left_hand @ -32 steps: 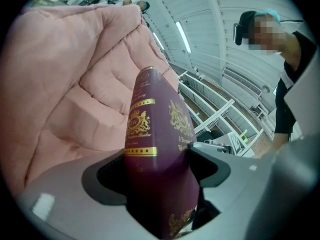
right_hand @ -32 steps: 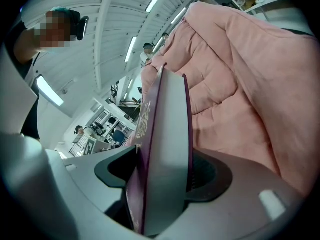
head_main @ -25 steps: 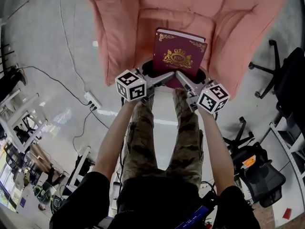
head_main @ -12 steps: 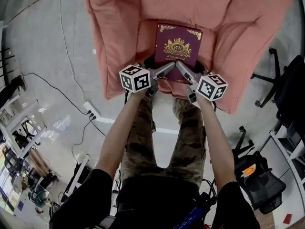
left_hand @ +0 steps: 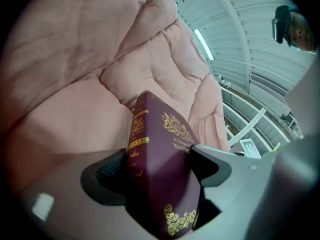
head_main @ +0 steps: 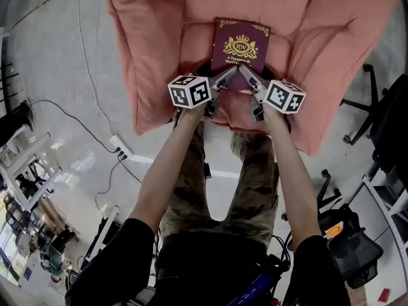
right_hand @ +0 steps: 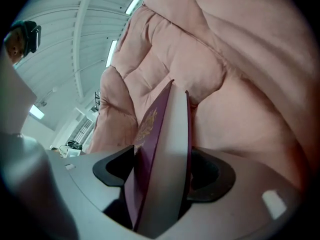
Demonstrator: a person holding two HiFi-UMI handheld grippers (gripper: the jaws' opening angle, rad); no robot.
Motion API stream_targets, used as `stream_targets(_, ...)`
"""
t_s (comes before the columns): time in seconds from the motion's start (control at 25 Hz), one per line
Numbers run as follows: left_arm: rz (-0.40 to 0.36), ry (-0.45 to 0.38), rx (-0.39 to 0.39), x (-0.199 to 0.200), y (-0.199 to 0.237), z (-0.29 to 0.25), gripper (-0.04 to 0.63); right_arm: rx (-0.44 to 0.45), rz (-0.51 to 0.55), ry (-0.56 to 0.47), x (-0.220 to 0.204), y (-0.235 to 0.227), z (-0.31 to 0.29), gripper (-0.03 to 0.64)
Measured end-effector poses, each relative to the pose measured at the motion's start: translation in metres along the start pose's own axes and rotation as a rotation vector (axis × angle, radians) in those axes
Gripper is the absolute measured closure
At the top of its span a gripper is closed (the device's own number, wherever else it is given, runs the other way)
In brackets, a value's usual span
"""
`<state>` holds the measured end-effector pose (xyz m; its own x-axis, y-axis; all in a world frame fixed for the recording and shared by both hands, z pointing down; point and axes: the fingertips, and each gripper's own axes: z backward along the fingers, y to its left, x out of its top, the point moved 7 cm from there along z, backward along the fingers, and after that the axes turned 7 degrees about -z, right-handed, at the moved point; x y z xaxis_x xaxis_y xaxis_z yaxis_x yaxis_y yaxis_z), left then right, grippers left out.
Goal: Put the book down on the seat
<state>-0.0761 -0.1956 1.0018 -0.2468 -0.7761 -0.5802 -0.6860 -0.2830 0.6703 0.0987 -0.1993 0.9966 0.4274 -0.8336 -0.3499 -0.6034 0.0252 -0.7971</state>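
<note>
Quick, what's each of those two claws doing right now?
Left gripper: closed on the book.
Right gripper: holding the book between its jaws, which have just been opening.

The book (head_main: 240,50) bears gold letters "RW" in its cover crest.

I read this as an office or lab workspace. A pink armchair (head_main: 159,56) stands on a glossy grey floor (head_main: 57,62). Left of the armchair there's a power strip (head_main: 122,146) with trailing cables, right of it black office chairs (head_main: 390,120), and above it ceiling strip lights (left_hand: 202,43).
</note>
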Motion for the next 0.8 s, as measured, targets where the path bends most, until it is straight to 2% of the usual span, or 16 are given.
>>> stream_targets(0.16, 0.005, 0.020, 0.079, -0.011, 0.005, -0.006, 0.214, -0.117, 0.054, 0.017, -0.001, -0.013, -0.001, 0.245)
stream_targets(0.28, -0.016, 0.016, 0.122, -0.013, 0.006, -0.002, 0.276, -0.173, 0.119, 0.034, -0.002, -0.017, 0.004, 0.247)
stream_targets(0.48, -0.006, -0.020, 0.118, -0.008, 0.005, 0.019, 0.348, -0.293, 0.230, 0.016, -0.008, -0.009, 0.014, 0.251)
stream_targets(0.64, -0.044, 0.004, 0.083, -0.011, -0.009, 0.033, 0.359, -0.395, 0.285, -0.062, -0.009, -0.008, 0.043, 0.304)
stream_targets(0.72, -0.055, 0.017, 0.070, -0.015, -0.018, 0.044, 0.360, -0.387, 0.281, -0.070, -0.014, -0.004, 0.060, 0.306)
stream_targets(0.8, -0.058, 0.032, 0.061, -0.022, -0.029, 0.061, 0.368, -0.342, 0.270, -0.059, -0.027, 0.006, 0.076, 0.323)
